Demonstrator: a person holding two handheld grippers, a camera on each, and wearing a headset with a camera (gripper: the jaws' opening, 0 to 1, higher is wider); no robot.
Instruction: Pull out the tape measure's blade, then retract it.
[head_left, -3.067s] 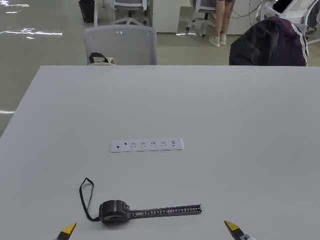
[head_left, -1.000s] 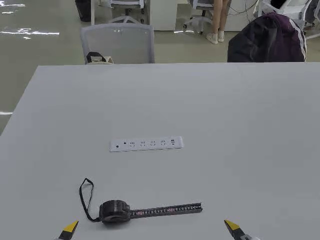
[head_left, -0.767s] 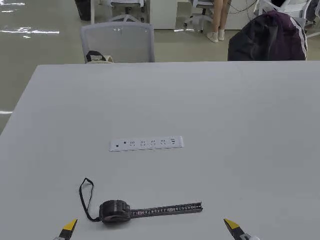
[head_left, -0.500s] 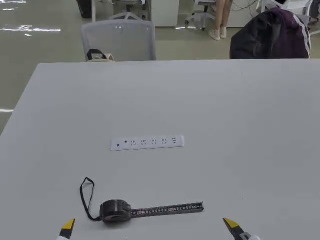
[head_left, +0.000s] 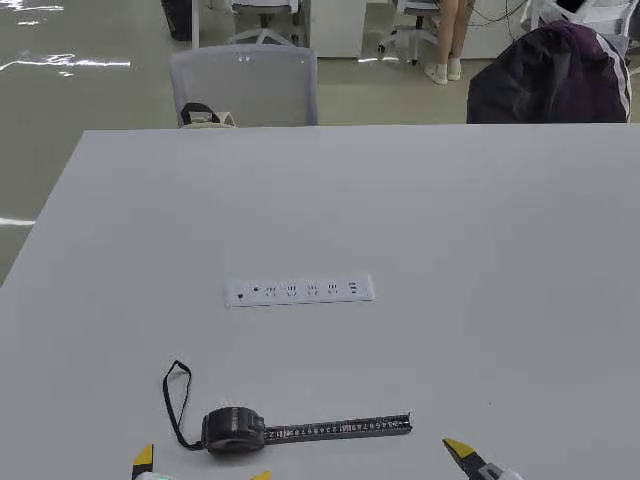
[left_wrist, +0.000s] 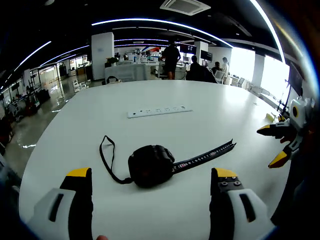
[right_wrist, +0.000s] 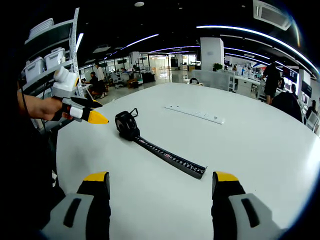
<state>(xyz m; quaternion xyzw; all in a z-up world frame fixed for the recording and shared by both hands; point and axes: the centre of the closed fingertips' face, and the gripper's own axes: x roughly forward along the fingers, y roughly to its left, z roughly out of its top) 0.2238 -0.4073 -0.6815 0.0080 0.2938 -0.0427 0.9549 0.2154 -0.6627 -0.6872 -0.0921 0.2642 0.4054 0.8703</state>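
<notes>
The tape (head_left: 233, 430) is lying near the table's (head_left: 400, 220) front edge, its blade (head_left: 340, 429) partly out rightward. The left gripper (left_wrist: 152, 173) and right gripper (right_wrist: 160, 176) are both gaping wide, gripping nothing. Best, I judge: left pinning the tape down, right nipping the blade's tip, pulling straight.

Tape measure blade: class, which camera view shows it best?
The right gripper view: the blade lies close, its whole pulled-out length and tip plain. The head view shows it small near the bottom edge; the left gripper view shows it angling away beyond the case.
</notes>
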